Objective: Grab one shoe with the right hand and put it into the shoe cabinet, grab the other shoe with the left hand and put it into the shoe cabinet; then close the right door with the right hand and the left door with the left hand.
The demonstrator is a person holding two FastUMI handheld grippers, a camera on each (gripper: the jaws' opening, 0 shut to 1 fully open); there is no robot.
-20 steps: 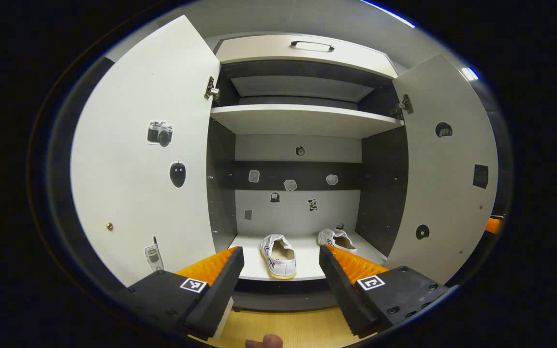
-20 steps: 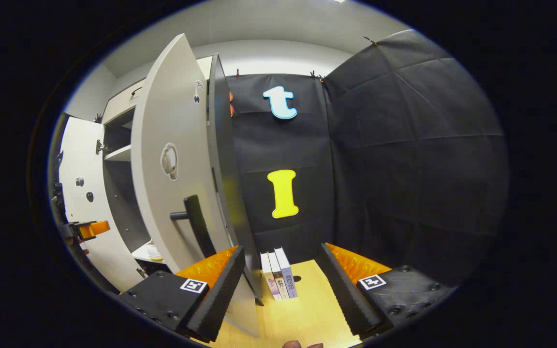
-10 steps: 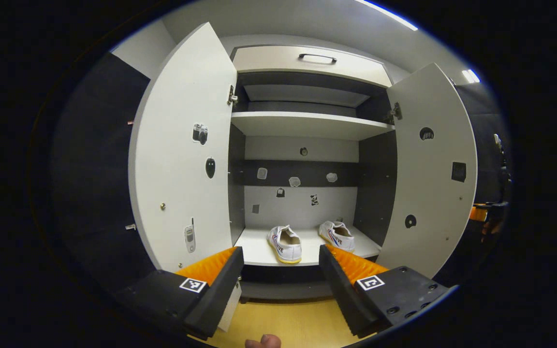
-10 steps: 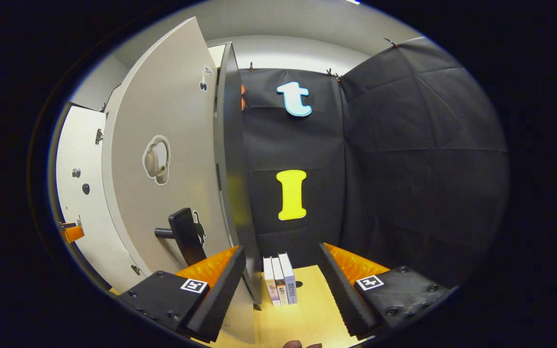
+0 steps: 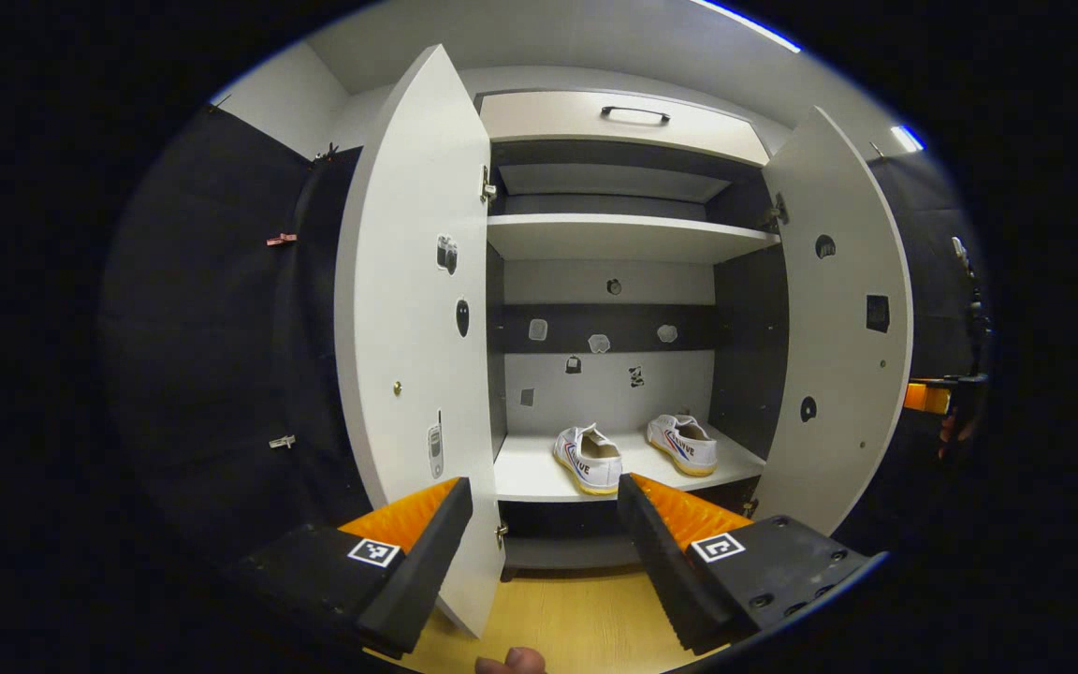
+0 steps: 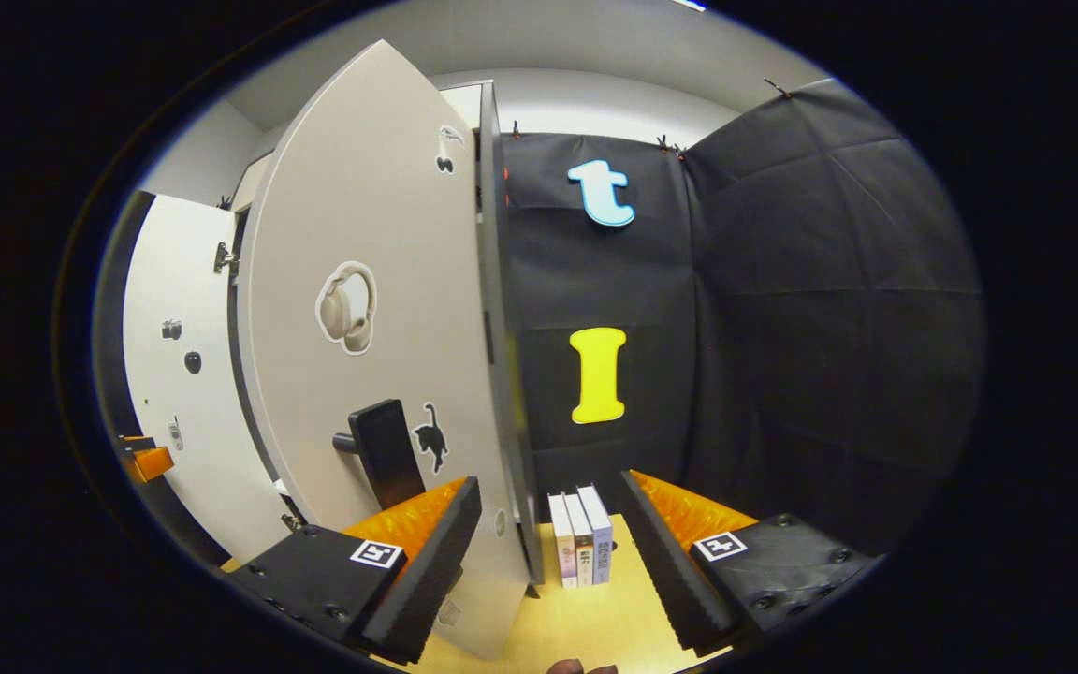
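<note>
Two white shoes stand side by side on the bottom shelf of the shoe cabinet [image 5: 628, 239], one on the left [image 5: 588, 459] and one on the right [image 5: 684, 442]. Both doors stand wide open: the left door [image 5: 413, 309] and the right door [image 5: 838, 328]. My left gripper [image 5: 544, 534] is open and holds nothing, back from the cabinet, just in front of the left door's lower edge. My right gripper [image 6: 548, 543] is open and holds nothing, at the outer face of the right door [image 6: 380, 281], near its dark handle [image 6: 380, 449]. It also shows beyond the right door [image 5: 932, 398].
Three books [image 6: 581, 548] stand upright on the wooden floor [image 6: 595, 618] against the black cloth wall, right of the cabinet's side. The left gripper [image 6: 151, 461] shows far off by the left door [image 6: 179, 374]. A drawer with a handle [image 5: 634, 114] tops the cabinet.
My left gripper has drawn back from the cabinet and shifted left, so the shoes look smaller and the left door is nearer. My right gripper has moved along the right door's outer face.
</note>
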